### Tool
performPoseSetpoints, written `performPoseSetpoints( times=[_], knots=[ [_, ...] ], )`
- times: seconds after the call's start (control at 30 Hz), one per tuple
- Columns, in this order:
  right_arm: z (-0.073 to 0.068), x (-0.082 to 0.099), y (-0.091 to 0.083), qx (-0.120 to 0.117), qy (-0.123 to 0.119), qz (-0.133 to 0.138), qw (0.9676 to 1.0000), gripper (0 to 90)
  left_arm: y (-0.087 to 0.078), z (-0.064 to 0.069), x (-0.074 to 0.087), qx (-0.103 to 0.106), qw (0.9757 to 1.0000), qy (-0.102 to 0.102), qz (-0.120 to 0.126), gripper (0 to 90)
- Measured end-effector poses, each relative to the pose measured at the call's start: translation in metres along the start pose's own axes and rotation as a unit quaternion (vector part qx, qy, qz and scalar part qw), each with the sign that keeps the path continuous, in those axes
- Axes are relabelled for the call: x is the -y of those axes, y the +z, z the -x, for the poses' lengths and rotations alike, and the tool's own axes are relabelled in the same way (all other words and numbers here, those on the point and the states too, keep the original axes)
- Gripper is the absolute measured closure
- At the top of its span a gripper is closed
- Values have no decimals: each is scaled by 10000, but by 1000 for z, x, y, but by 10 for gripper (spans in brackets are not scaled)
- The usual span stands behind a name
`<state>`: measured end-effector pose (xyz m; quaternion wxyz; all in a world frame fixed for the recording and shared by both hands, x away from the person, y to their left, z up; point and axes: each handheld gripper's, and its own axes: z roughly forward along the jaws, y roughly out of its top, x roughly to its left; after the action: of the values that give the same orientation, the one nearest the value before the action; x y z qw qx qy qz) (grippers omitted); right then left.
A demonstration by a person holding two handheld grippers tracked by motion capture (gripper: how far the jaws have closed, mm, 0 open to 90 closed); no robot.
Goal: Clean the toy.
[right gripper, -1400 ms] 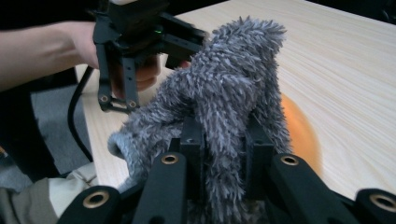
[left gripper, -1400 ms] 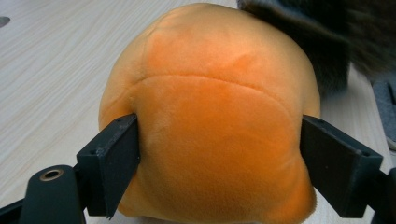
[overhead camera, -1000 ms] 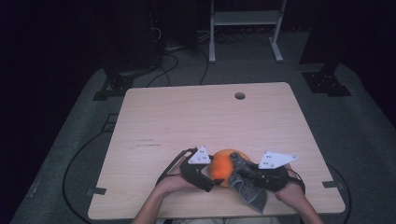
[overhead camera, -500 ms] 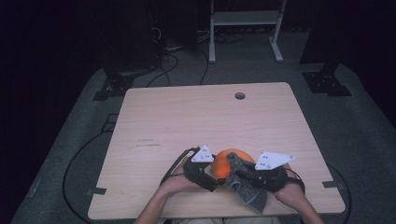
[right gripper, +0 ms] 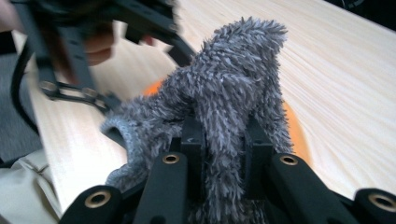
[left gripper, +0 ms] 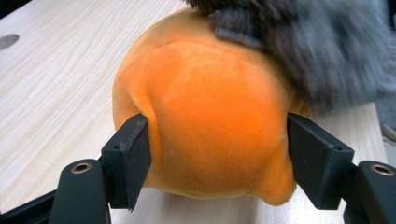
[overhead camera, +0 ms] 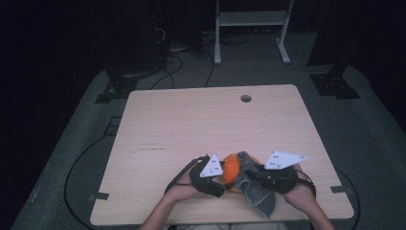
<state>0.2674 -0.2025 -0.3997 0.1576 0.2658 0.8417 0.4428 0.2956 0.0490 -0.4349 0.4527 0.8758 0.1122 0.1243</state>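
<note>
Gripping an orange plush (left gripper: 210, 126), the left claw (left gripper: 217, 158) has just been closing.

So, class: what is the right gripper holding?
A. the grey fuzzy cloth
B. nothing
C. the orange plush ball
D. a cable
A: in the right gripper view, the right gripper has its jaws pinched on the grey fuzzy cloth, which drapes over the orange ball.

A dim lab or recording studio, this: a bare wooden table (overhead camera: 191, 129) on grey carpet (overhead camera: 81, 143), black cables (overhead camera: 177, 57) trailing beyond the grippers, a white metal stand (overhead camera: 251, 28) at the far wall, darkness all round.
</note>
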Motion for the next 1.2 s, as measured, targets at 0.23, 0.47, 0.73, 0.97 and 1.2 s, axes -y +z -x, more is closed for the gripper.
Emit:
performPoseSetpoints(
  times=[0.23,0.47,0.73,0.97,1.2],
  knots=[
    [1,5,1,-25,21,9,10000,743,-3,-6,-4,102,9991,-301,282,152],
    [-2,6,2,35,-224,-139,9996,739,-3,-10,6,214,9991,-369,-60,249],
    [-13,4,5,-77,-286,-78,9995,739,-6,-9,-3,32,9994,-265,211,199],
    [13,23,3,3,159,-201,9997,735,-4,-17,12,197,9980,-583,155,227],
    [13,23,-5,20,292,-42,9996,736,-9,-23,17,227,9979,-607,-64,227]
  ],
)
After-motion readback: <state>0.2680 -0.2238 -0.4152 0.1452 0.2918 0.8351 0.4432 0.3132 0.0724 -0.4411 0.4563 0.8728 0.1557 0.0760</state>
